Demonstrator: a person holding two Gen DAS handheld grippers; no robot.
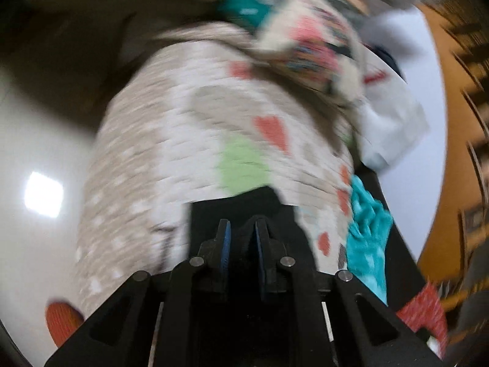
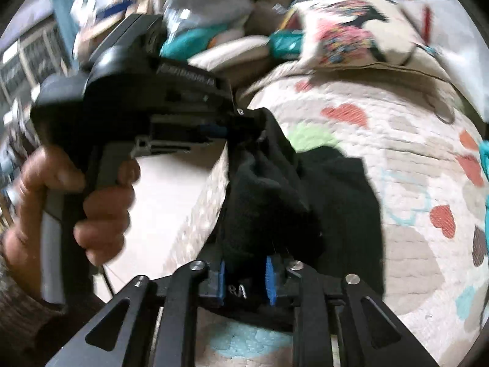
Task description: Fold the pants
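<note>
Black pants (image 2: 275,189) hang bunched between both grippers above a bed. In the right wrist view my right gripper (image 2: 245,270) is shut on a thick fold of the pants between its blue pads. The left gripper (image 2: 241,122) shows at upper left of that view, held by a hand (image 2: 91,202), clamping the pants' other end. In the left wrist view my left gripper (image 1: 241,238) is shut on black cloth (image 1: 238,205), which hides the fingertips' gap. Both views are motion-blurred.
The bed carries a cream quilt (image 1: 171,128) with red hearts and green patches. A patterned pillow (image 2: 345,36) lies at its head. Teal cloth (image 1: 366,232) and a white sheet (image 1: 394,122) lie to the right. White floor (image 1: 30,153) lies left.
</note>
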